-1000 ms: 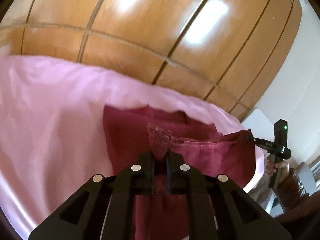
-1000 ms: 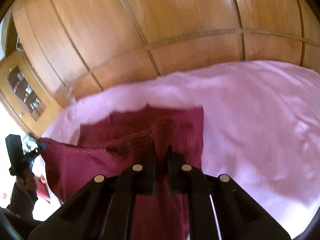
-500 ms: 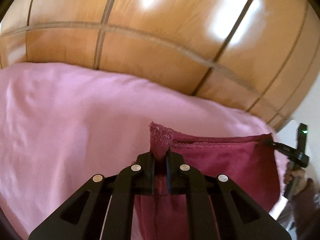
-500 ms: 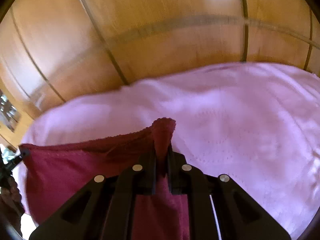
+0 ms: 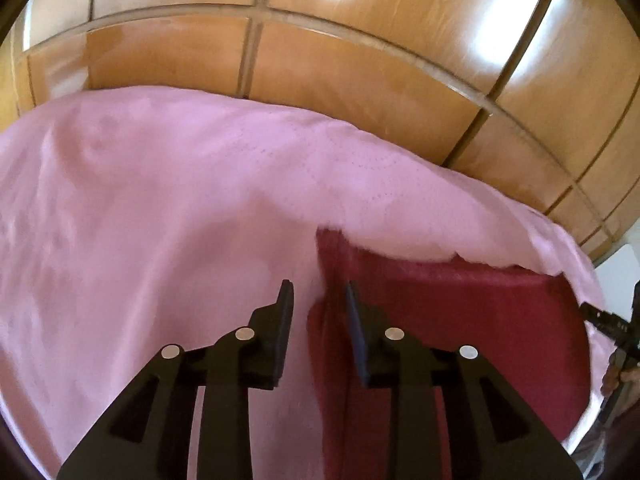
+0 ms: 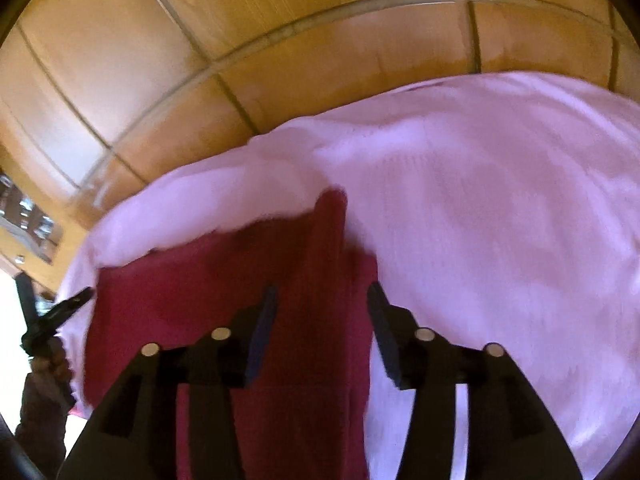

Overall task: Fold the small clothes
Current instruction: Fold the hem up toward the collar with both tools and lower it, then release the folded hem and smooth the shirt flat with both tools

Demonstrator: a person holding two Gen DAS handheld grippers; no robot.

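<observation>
Lying flat on the pale pink quilted bedspread [image 5: 168, 208], the dark maroon cloth garment [image 5: 460, 320] looks freshly laid over, and neither tool grips it. The left gripper [image 5: 318, 304] has its jaws apart, straddling the garment's left edge with nothing clamped between them; the right gripper [image 6: 322, 304] is likewise spread wide, with a raised ridge of maroon fabric running up between its jaws but not pinched. Judging by this, the step in hand is letting go after a fold, and doing it well means drawing both tools straight back and clear so no finger drags the edge and pulls the layer askew; that raised ridge near the right side probably wants smoothing before the next fold. The left wrist view shows the garment's far edge as a fairly straight line across the bedspread, with the other tool and the hand holding it at the far right margin. The right wrist view alone shows the ridge, plus a glass-fronted wooden cabinet [image 6: 28, 216] at the left margin. Both views show the glossy wooden panelled wardrobe doors [image 5: 360, 60] beyond the bed. Motion blur softens the cloth's edges in both.
</observation>
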